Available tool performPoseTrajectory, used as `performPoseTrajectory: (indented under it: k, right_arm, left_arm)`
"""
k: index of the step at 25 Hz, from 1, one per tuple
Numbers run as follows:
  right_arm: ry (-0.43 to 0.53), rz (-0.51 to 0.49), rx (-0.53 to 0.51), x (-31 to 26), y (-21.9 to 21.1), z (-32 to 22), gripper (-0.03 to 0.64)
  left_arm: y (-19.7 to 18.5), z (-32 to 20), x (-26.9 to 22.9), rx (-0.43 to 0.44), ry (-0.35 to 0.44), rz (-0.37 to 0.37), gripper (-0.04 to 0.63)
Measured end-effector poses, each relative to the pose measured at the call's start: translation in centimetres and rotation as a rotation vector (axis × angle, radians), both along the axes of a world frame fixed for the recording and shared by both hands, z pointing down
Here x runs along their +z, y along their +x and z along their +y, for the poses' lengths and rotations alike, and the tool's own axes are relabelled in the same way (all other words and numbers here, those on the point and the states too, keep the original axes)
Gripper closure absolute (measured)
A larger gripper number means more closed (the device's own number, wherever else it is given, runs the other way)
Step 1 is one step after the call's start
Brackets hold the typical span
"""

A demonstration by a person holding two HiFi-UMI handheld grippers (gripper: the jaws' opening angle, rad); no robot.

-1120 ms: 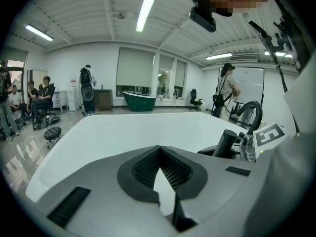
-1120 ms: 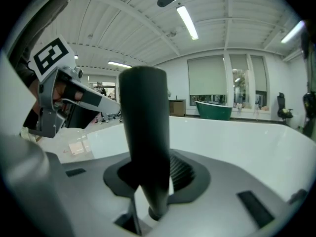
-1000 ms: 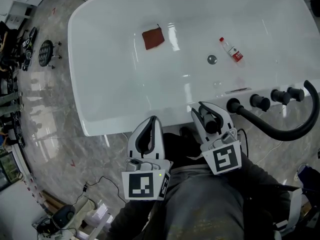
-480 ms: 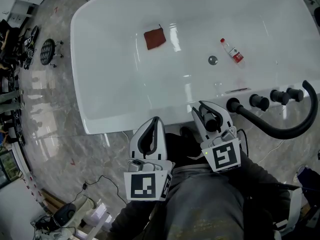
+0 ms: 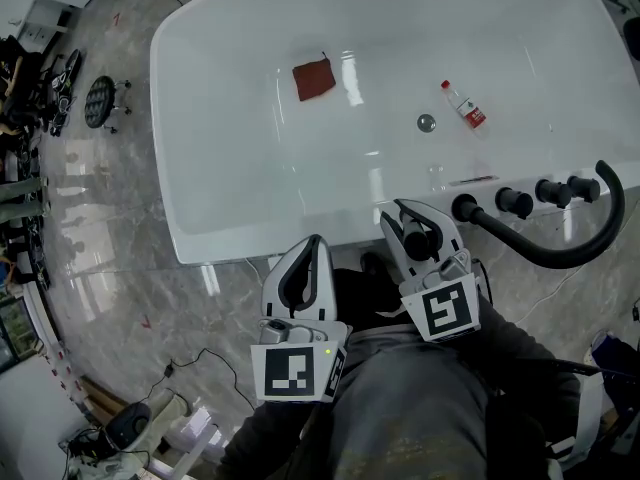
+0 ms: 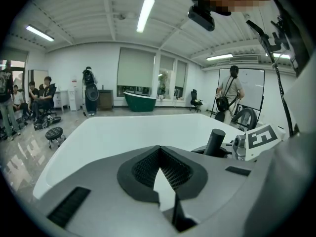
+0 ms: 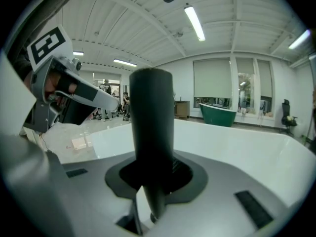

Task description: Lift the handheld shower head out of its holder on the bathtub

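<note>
**A:** So, head view first. Where's the thing?

**B:** The dark, matte, cylindrical handheld shower head (image 5: 416, 241) stands at the near rim of the glossy white bathtub (image 5: 230, 208). My right gripper (image 5: 415, 223) is clamped around it. A curved black hose (image 5: 560, 255) runs along the rim to the right. My left gripper (image 5: 312, 242) sits beside it, closed on nothing.

**A:** Left gripper view?

**B:** Jaws together, empty. The cylinder stands upright off to their right.

**A:** Right gripper view?

**B:** The pads squeeze the stem low down. I can't see the holder from here. I judge the stem rigid, smooth and probably slick. It's likely light, though the hose may drag. The straight stem is the place to grip.
</note>
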State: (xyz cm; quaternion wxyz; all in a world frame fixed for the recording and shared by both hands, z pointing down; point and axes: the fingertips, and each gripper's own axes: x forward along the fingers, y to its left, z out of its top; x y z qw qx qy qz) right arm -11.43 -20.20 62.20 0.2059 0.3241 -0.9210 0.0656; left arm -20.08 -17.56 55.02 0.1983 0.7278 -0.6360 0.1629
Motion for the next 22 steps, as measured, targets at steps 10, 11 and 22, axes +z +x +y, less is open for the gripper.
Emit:
performPoseTrajectory:
  k: [10,11,22]
  right_arm:
    - [0.011,-0.001,0.001,-7.1,-0.5,0.2,0.525]
    - [0.012,0.000,0.001,-8.0,-0.5,0.2,0.525]
    - [0.020,-0.019,0.023,-14.5,-0.5,0.3,0.525]
  left_arm:
    - [-0.7,0.5,-7.1,-0.004,0.023,0.012,0.594]
    - [-0.7,0.6,-8.0,-0.004,0.025,0.012,0.594]
    - [-1.1,1.3,-14.6,-0.007,0.060,0.007,0.594]
